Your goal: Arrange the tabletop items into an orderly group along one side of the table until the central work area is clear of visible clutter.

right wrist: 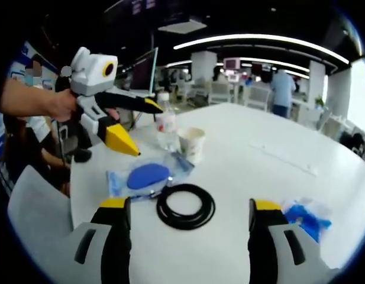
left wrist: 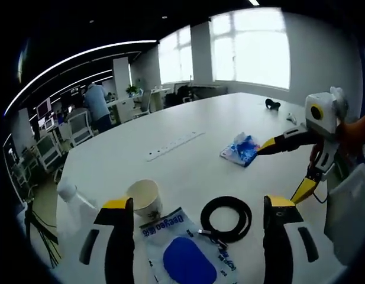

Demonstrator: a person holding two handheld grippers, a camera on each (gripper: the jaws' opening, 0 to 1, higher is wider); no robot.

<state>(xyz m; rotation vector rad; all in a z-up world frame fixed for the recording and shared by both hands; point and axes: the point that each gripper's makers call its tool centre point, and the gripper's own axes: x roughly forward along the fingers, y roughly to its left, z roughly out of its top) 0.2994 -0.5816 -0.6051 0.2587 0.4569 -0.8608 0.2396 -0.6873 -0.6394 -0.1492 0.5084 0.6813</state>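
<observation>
**A:** What does the left gripper view show?

**B:** The left gripper (left wrist: 194,234) hangs with jaws spread wide and nothing between them, over a white table (left wrist: 188,160). Just ahead lie a clear packet with a blue pad (left wrist: 183,251), a paper cup (left wrist: 144,198) and a coiled black cable (left wrist: 226,218). Farther off sits a crumpled blue wrapper (left wrist: 241,149), the other gripper's yellow tip touching it.

**B:** In the right gripper view, the right gripper (right wrist: 185,239) is also released and empty. The cable (right wrist: 185,206) lies between its jaws, the packet (right wrist: 144,177) beside a plastic bottle (right wrist: 165,125).

**A:** How would these handle?

**B:** Probably light and floppy (the cup crushable). I would pinch the packet at an edge and the cable across one strand.
</observation>
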